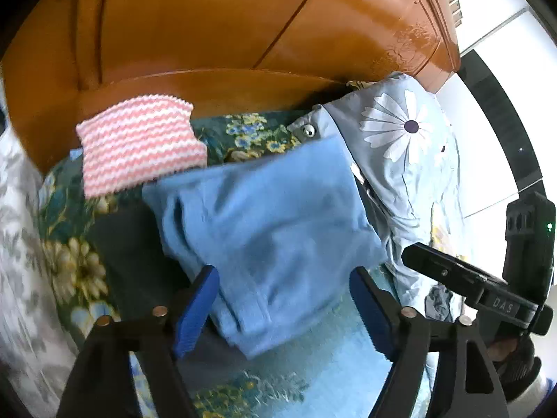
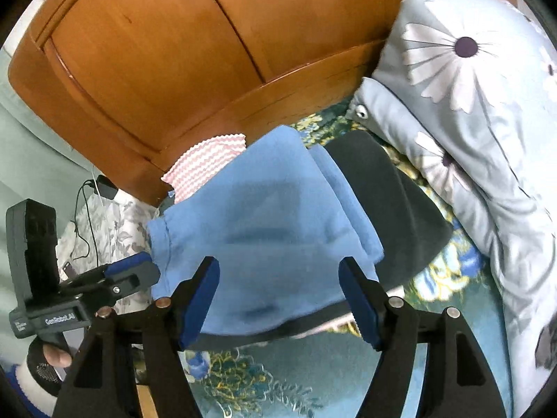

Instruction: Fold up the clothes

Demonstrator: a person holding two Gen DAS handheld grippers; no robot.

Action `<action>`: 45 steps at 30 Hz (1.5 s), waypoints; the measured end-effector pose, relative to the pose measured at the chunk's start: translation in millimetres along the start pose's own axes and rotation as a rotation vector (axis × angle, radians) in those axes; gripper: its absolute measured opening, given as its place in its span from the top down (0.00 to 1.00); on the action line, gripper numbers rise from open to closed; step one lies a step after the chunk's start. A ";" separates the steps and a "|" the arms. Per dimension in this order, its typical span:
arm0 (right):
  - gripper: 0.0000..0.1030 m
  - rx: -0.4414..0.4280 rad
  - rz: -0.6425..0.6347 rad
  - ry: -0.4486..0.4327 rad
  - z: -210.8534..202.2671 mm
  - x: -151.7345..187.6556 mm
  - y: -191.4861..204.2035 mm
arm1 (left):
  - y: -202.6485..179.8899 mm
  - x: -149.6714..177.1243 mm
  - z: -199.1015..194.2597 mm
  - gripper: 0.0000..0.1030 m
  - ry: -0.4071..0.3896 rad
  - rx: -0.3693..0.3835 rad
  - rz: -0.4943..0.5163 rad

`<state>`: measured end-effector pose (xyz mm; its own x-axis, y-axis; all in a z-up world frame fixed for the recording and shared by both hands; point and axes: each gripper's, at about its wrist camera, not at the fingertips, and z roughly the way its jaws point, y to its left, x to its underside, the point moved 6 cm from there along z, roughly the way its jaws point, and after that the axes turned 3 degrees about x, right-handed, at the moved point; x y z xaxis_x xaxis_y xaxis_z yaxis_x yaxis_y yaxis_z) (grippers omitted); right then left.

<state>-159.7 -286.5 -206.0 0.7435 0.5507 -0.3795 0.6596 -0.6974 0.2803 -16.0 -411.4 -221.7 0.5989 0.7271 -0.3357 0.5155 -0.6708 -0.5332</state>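
Observation:
A folded light-blue garment [image 1: 275,230] lies on a dark garment [image 1: 128,244] on the floral bedspread; both also show in the right wrist view, the blue one [image 2: 264,230] on the dark one [image 2: 393,202]. A folded pink-and-white zigzag cloth [image 1: 139,146] lies behind, against the wooden headboard; it also shows in the right wrist view [image 2: 209,163]. My left gripper [image 1: 285,310] is open, its blue pads either side of the blue garment's near edge. My right gripper [image 2: 278,303] is open over the same garment's near edge. Each gripper shows in the other's view: the right one [image 1: 417,254], the left one [image 2: 139,268].
The wooden headboard [image 1: 226,35] stands behind the clothes. A pale-blue daisy-print quilt [image 2: 470,104] lies heaped to the right. A grey floral cloth [image 2: 104,223] and a black cable [image 2: 83,216] lie to the left. The green floral bedspread [image 2: 313,376] shows in front.

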 end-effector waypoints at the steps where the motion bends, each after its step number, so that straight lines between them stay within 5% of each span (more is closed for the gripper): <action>1: 0.30 0.003 0.004 0.000 -3.7 6.6 0.2 | -1.6 7.0 -2.8 0.18 -0.001 -0.003 -0.001; 7: 0.30 0.034 -0.001 0.028 -18.1 50.0 3.5 | -9.7 48.9 -20.1 0.01 -0.012 -0.018 -0.013; 20: 0.29 0.148 -0.084 0.066 -51.9 141.7 7.5 | -34.6 112.6 -62.3 0.00 -0.094 -0.106 0.021; 23: 0.05 0.156 -0.089 0.050 -60.3 158.8 8.2 | -40.3 124.0 -68.1 0.00 -0.083 -0.129 0.040; 25: 0.04 0.149 -0.086 0.031 -67.3 168.2 9.2 | -43.5 129.4 -72.3 0.00 -0.083 -0.138 0.049; 34: 0.04 0.183 -0.058 -0.035 -91.7 189.7 -6.9 | -55.8 144.1 -81.6 0.00 -0.094 -0.286 0.096; 45: 0.03 0.292 -0.185 -0.117 -110.3 196.3 -20.8 | -59.5 158.2 -55.9 0.00 -0.073 -0.417 0.092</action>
<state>-15.4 -113.3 -189.0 0.5858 0.6349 -0.5037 0.7097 -0.7020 -0.0594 82.3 -264.6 -199.7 0.6167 0.6602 -0.4288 0.6747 -0.7239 -0.1441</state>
